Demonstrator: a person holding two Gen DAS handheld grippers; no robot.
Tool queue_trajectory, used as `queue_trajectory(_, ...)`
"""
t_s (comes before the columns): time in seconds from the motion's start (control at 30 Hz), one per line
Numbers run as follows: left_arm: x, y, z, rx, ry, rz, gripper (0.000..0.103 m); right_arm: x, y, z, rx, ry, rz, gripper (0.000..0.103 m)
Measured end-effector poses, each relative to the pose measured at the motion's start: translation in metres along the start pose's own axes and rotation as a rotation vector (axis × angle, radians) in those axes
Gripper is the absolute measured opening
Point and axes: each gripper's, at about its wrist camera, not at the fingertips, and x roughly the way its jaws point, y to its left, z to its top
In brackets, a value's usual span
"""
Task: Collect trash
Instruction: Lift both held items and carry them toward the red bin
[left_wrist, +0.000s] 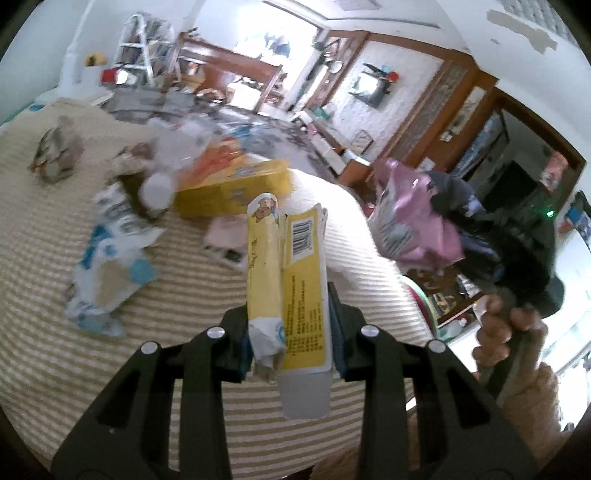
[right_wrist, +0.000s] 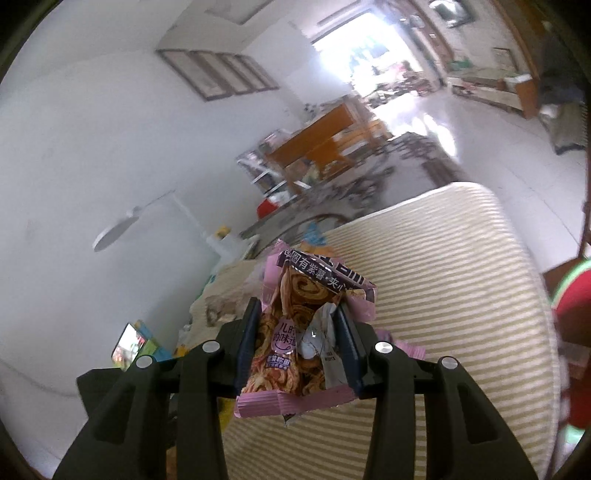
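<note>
My left gripper (left_wrist: 291, 325) is shut on a flattened yellow carton (left_wrist: 295, 288) with a barcode, held above the striped tablecloth (left_wrist: 55, 369). My right gripper (right_wrist: 297, 332) is shut on a crumpled pink snack wrapper (right_wrist: 291, 332); the same wrapper (left_wrist: 413, 221) shows in the left wrist view, held up at the right with the right gripper (left_wrist: 454, 206) behind it. More trash lies on the table: a blue-white torn bag (left_wrist: 110, 258), a yellow box (left_wrist: 232, 188), a small pink packet (left_wrist: 229, 240), crumpled white paper (left_wrist: 177, 147) and a brown crumpled wrapper (left_wrist: 55, 155).
The table edge (left_wrist: 399, 266) curves away at the right, with a red and green bin (right_wrist: 576, 314) beyond it on the floor side. A cluttered room with wooden furniture (right_wrist: 317, 144) and a ladder (left_wrist: 136, 48) lies behind.
</note>
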Motion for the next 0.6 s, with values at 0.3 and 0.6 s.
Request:
queue_trajectory(0.3, 0.046, -0.077, 0.004, 0.122, 0.068, -0.150, 0.032, -0.043, -0.067, 0.014, 0.223, -0.053, -0.149, 0.039)
queue_trajectory(0.6, 0.129, -0.151, -0.003, 0.143, 0.235, -0.320, 0.032, -0.121, -0.128, 0.024, 0.307, -0.223, -0.433, 0.039)
